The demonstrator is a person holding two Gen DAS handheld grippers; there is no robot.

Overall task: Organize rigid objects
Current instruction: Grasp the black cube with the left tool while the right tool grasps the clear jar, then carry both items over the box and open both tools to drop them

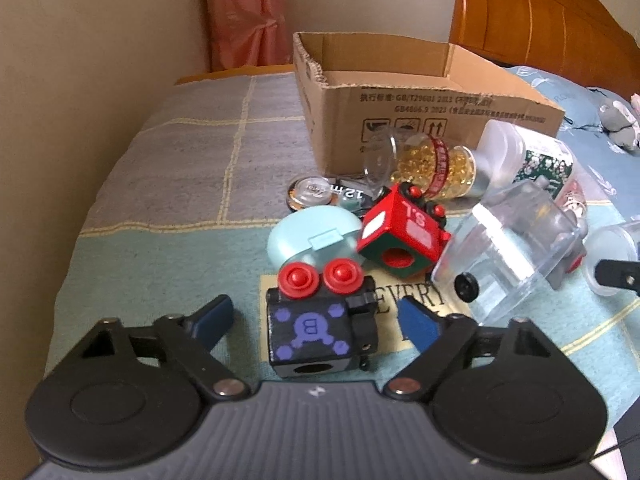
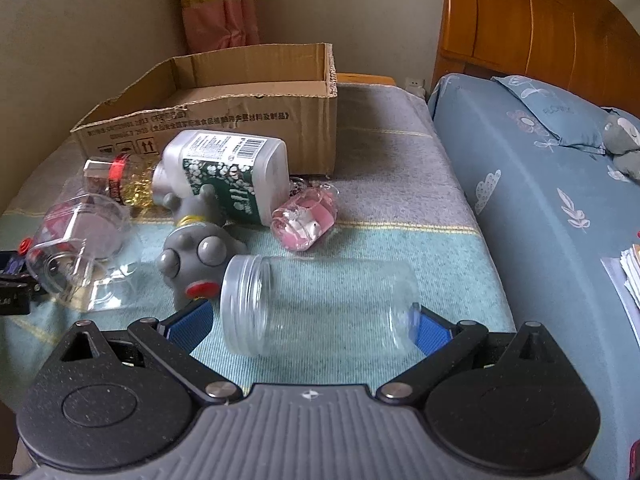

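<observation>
A black toy block [image 1: 316, 328] with purple marks and two red knobs stands on the blanket between the fingers of my left gripper [image 1: 316, 312]. That gripper is open, with a gap on each side of the block. A clear lidless jar [image 2: 320, 304] lies on its side across my right gripper [image 2: 312, 312], which is open. The jar's base sits close to the right pad, and its mouth stands apart from the left pad. An open cardboard box [image 1: 400, 92] [image 2: 240, 108] stands behind the clutter.
A red toy block [image 1: 400, 236], a mint case [image 1: 308, 236], a clear square container [image 1: 516, 240], a jar of yellow beads [image 1: 432, 164] and a white bottle [image 2: 228, 172] lie before the box. A grey toy [image 2: 200, 252] and pink keychain [image 2: 306, 216] lie near the jar. A bed [image 2: 540, 200] runs along the right.
</observation>
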